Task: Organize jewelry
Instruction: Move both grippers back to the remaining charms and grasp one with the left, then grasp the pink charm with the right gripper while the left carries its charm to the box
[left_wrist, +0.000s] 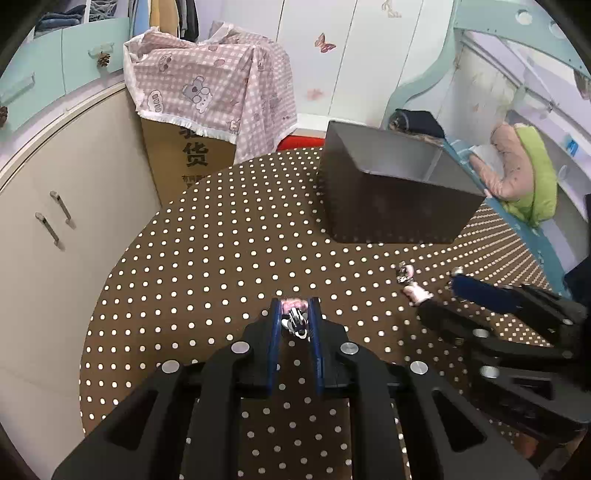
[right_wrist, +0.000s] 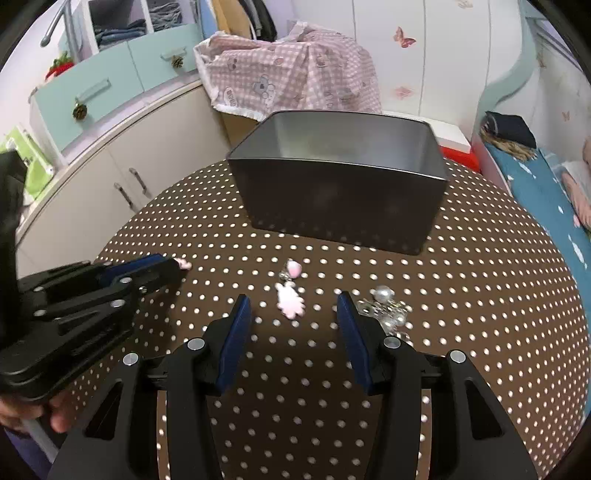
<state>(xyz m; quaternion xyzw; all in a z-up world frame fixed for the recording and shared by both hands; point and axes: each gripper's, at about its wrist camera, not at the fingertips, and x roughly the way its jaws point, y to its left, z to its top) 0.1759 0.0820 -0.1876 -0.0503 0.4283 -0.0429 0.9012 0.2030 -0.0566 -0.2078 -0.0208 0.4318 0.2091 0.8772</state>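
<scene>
Jewelry (right_wrist: 290, 301) on table | dark box (right_wrist: 340, 206) interior contents unseen

large black Chinese character 货 on side of cardboard box (left_wrist: 173, 155), partly cloth-covered character above it unreadable, small print line below it too blurred to read, no other legible text, none in right wrist view
</scene>
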